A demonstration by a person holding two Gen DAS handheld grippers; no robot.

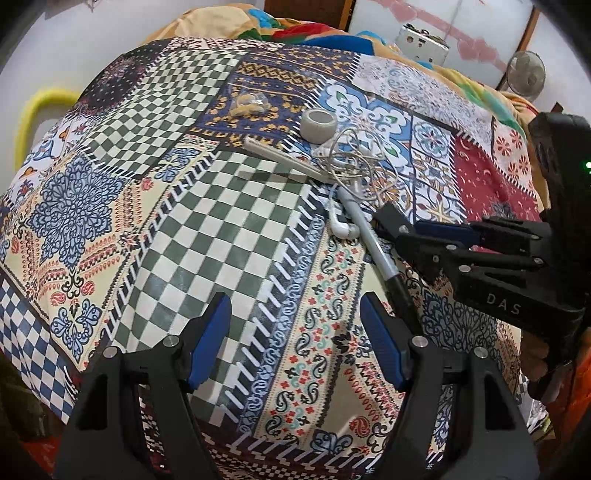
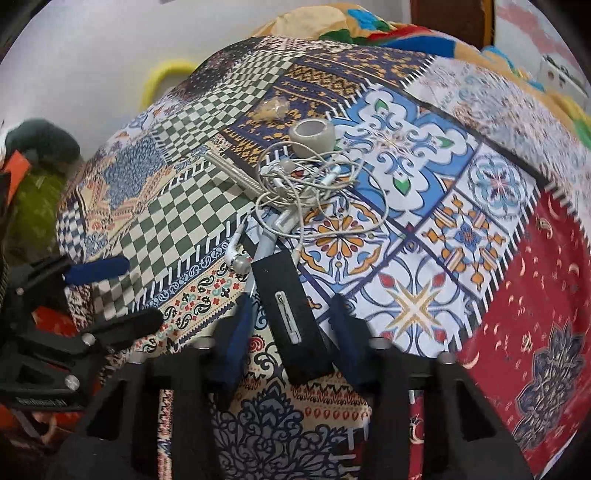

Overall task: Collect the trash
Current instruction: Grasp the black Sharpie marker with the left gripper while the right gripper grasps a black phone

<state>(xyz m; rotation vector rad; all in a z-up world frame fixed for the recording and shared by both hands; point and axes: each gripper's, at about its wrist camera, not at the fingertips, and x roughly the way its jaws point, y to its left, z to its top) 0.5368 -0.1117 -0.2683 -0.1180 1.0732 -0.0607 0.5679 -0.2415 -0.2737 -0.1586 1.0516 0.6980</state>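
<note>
On the patchwork bedsheet (image 1: 207,236) lie tangled white earphones (image 1: 347,166) (image 2: 303,184), a grey tape roll (image 1: 317,125) (image 2: 312,138), a cream stick (image 1: 280,155) (image 2: 232,171), a crumpled clear wrapper (image 1: 251,103) (image 2: 273,107) and a grey pen (image 1: 369,236). My right gripper (image 2: 291,328) (image 1: 393,229) straddles the pen's black cap (image 2: 291,314). Its jaws stand narrow, and a thin gap shows on each side of the cap. My left gripper (image 1: 295,332) (image 2: 142,290) hovers open over the checkered patch to the left, with nothing between its fingers.
A rumpled orange blanket (image 1: 229,18) is piled at the far end of the bed. A white box (image 1: 421,42) and a small fan (image 1: 526,72) stand behind it. A yellow loop (image 1: 33,110) (image 2: 159,77) sits by the wall. Dark green bundles (image 2: 37,147) lie off the bed's left edge.
</note>
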